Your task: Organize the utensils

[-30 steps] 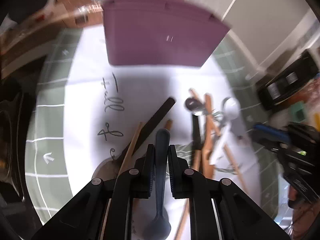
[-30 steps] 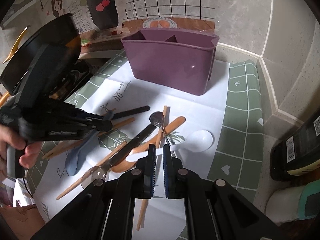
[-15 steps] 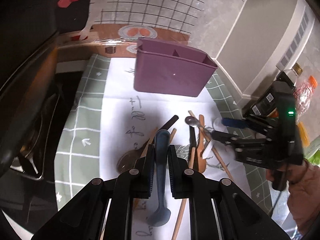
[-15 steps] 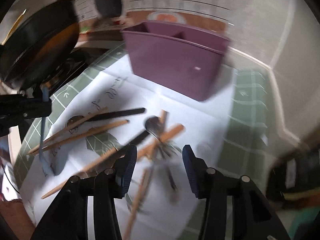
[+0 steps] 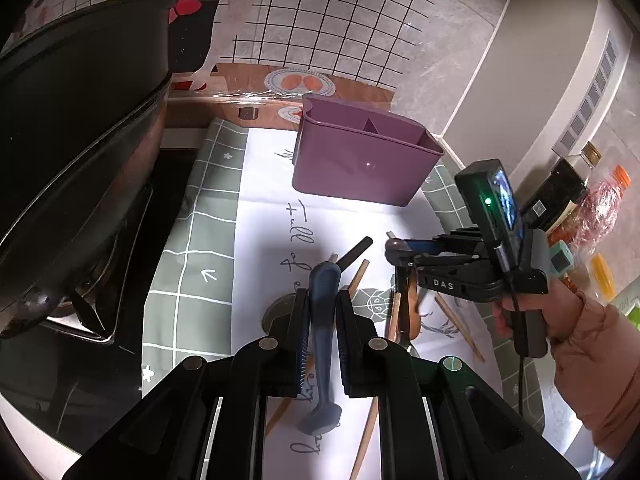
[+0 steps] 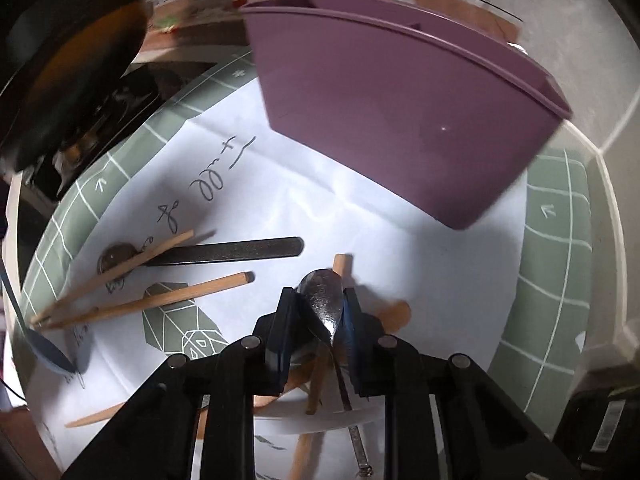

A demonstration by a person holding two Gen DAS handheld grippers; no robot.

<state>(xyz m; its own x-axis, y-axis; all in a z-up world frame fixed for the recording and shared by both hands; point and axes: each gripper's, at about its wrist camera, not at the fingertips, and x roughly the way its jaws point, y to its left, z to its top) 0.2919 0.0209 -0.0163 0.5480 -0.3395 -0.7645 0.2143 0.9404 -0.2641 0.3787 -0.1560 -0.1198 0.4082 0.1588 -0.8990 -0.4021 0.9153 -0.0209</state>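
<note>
Left wrist view: the left hand-held gripper (image 5: 322, 312) is closed almost fully on the handle of a blue spoon (image 5: 322, 344), held clear of the surface with its bowl toward the camera. The purple caddy (image 5: 362, 156), open-topped and divided, stands upright at the far end of the white paper (image 5: 260, 208). The right hand-held gripper (image 6: 320, 320) points steeply down; its jaws have just been closing and now flank the bowl of a metal spoon (image 6: 323, 300) in the pile, though firm pad contact cannot be confirmed. Chopsticks (image 6: 152, 300) and a black handle (image 6: 228, 250) lie nearby. Risks: a bowl is curved and slick, so the metal spoon may pivot or slip out on lifting; the wooden sticks crossing beneath it may be dragged along. The blue spoon, gripped mid-handle, may swing and strike the caddy rim on insertion.
</note>
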